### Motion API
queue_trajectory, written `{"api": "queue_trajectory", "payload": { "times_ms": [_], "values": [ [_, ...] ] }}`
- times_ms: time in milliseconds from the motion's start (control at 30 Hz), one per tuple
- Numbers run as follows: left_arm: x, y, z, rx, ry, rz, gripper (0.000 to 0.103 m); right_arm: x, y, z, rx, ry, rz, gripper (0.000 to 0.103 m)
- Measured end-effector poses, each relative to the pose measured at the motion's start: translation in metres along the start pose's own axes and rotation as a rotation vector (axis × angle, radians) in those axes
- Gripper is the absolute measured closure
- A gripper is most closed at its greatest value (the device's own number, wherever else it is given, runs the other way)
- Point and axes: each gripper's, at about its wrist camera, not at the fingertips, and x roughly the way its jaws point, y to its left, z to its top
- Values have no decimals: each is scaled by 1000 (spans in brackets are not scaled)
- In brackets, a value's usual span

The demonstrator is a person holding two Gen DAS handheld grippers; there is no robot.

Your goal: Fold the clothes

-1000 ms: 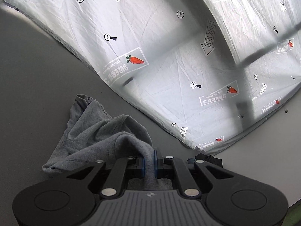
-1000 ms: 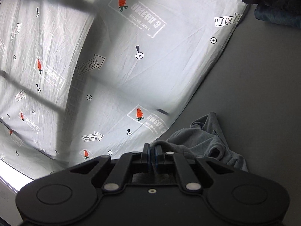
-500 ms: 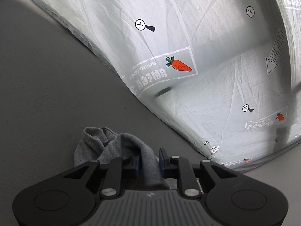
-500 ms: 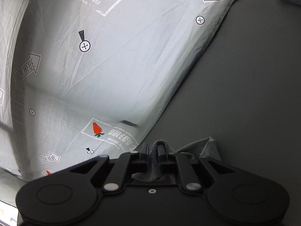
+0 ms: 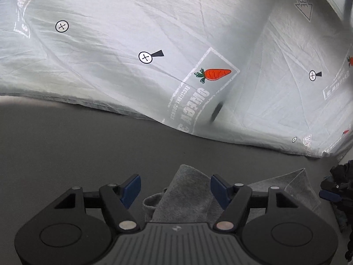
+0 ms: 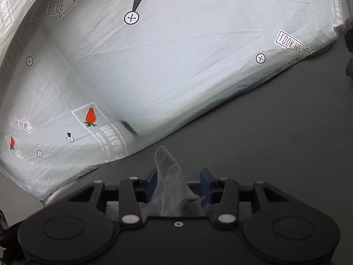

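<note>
Lying on a dark grey table [image 5: 66, 145], a grey garment [image 5: 189, 190] sits at the bottom centre of both wrist views. In the left wrist view, the left gripper [image 5: 175, 187] has its blue-padded jaws spread and opening, a raised fold of the cloth between them, touching neither pad. In the right wrist view, the right gripper [image 6: 178, 180] is also opening; a pointed peak of the grey garment [image 6: 169, 176] stands between its jaws, brushing the left pad while the right pad stands clear. A pale printed sheet [image 5: 154, 33] with carrots, arrows and crossed circles fills the upper frame, draped onto the table. Dark clothing [image 5: 340, 181] sits at the left view's right edge.
</note>
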Motion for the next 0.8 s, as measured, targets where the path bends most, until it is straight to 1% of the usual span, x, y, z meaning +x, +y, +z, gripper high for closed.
{"api": "queue_trajectory", "payload": {
  "times_ms": [67, 133, 200, 267, 300, 333, 367, 400, 433, 467, 500, 533, 567, 600, 667, 700, 733, 800],
  "values": [
    [-1, -21, -8, 135, -26, 25, 33, -3, 13, -10, -119, 0, -38, 55],
    [0, -38, -14, 239, -47, 58, 33, -5, 27, -17, -230, -7, -62, 54],
    [3, -49, -18, 293, -45, 61, 33, -5, 42, -20, -333, -20, -70, 54],
    [9, -52, -21, 310, -26, 60, 34, -2, 54, -24, -435, -15, -76, 53],
    [12, -54, -22, 318, -16, 61, 36, 1, 58, -27, -477, -7, -92, 53],
    [19, -54, -24, 319, -5, 76, 42, 6, 60, -31, -515, 3, -117, 53],
    [24, -52, -26, 312, 5, 92, 46, 11, 62, -34, -553, 12, -142, 53],
    [27, -49, -27, 297, 6, 109, 63, 14, 62, -37, -575, 17, -152, 53],
    [31, -45, -26, 271, 14, 112, 87, 18, 61, -40, -593, 33, -151, 53],
    [34, -41, -26, 245, 21, 113, 90, 22, 61, -42, -611, 50, -150, 56],
    [35, -36, -24, 216, 23, 106, 91, 26, 60, -46, -632, 69, -143, 75],
    [35, -33, -23, 193, 20, 101, 93, 32, 60, -49, -647, 100, -133, 88],
    [34, -29, -21, 171, 16, 97, 94, 35, 60, -50, -643, 108, -139, 97],
    [32, -26, -18, 148, 10, 96, 94, 32, 59, -48, -624, 97, -135, 100],
    [24, -19, -11, 95, -11, 94, 95, 24, 58, -42, -575, 66, -125, 101],
    [16, -13, -6, 57, -30, 81, 95, 17, 57, -38, -546, 45, -120, 101],
    [9, -7, 0, 16, -50, 65, 96, 9, 57, -33, -515, 21, -114, 101],
    [-6, 12, 13, -108, -87, -9, 96, -6, 54, -21, -442, -27, -100, 101]
  ]
}}
